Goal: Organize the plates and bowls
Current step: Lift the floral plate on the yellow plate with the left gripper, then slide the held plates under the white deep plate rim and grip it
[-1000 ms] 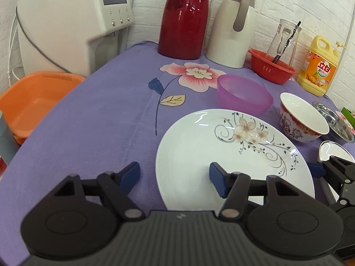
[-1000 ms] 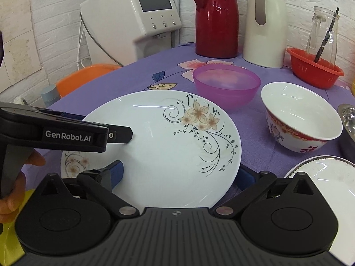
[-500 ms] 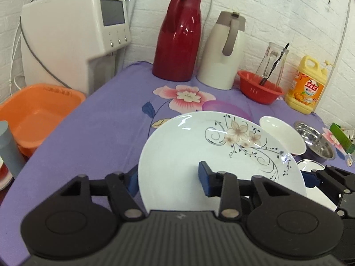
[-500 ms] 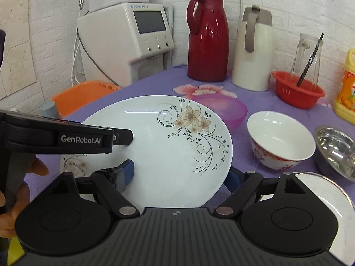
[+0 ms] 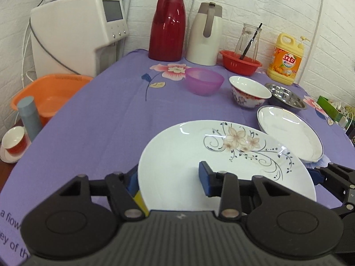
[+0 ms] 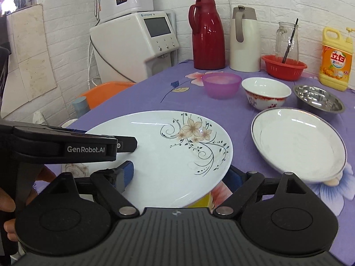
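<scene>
— While both claws sit at the near edge of the flowered plate (image 5: 224,166), which one has hold of it?

— Both. The left gripper (image 5: 168,180) is partly closed on the plate's rim at about seven o'clock as its own camera sees it: one blue pad lies on top of the plate, the other is tucked under the edge. The right gripper (image 6: 179,175) does the same on the opposite side, one pad on the white face, the other under the rim at about five o'clock in its view.

— Is the plate on the table?

— It looks lifted clear of the purple tablecloth (image 5: 106,119) and tilted, its far edge higher. Something yellow shows under its near edge; I cannot tell what.

— What is beside it?

— A second plate (image 6: 299,141), white with a thin dark rim, rests on the cloth at three o'clock from the held one. In the left camera the flowered plate's rim overlaps it; whether they touch I cannot tell.

— And the bowls?

— At twelve to one o'clock, farther back: a purple bowl (image 5: 204,81), then a white bowl with red pattern (image 5: 249,93), then a steel bowl (image 5: 285,97), in a row, close together.

— Behind those?

— A red thermos (image 5: 167,24) and a white thermos (image 5: 205,35) stand against the brick wall.
</scene>
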A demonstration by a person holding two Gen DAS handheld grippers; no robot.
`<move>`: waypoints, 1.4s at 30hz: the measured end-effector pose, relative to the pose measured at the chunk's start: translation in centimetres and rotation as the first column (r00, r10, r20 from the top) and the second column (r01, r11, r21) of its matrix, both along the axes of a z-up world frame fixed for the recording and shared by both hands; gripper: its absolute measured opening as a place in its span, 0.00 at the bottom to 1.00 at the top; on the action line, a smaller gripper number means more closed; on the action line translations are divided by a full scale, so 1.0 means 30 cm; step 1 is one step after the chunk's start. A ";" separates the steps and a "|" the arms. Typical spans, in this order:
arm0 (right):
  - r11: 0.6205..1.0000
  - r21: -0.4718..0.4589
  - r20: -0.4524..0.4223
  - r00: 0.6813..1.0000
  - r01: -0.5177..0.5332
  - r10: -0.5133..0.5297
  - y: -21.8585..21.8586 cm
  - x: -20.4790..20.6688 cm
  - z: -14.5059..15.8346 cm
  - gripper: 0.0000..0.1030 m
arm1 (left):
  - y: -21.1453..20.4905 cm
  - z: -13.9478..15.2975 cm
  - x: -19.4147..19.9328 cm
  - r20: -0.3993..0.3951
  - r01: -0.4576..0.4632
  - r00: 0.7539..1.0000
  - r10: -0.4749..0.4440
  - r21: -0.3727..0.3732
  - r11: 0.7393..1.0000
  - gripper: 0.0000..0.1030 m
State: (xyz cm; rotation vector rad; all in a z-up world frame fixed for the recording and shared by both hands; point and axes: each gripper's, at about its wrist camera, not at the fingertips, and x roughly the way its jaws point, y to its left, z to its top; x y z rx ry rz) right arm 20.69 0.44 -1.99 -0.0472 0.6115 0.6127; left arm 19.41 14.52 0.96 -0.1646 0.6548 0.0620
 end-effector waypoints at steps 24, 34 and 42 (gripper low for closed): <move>0.991 0.104 0.060 0.994 0.087 -0.093 -0.117 -0.079 -0.010 1.00 | -0.022 0.054 -0.069 0.126 0.041 0.991 -0.048 0.059 0.997 0.69; 0.953 0.081 0.114 0.947 0.292 -0.300 -0.357 0.102 0.024 1.00 | -0.157 0.048 0.099 0.066 0.110 0.992 -0.112 0.033 0.993 0.71; 0.933 0.027 0.113 0.926 0.359 -0.359 -0.475 0.368 0.000 1.00 | -0.247 0.058 0.188 0.035 0.127 0.991 -0.130 0.069 0.989 0.72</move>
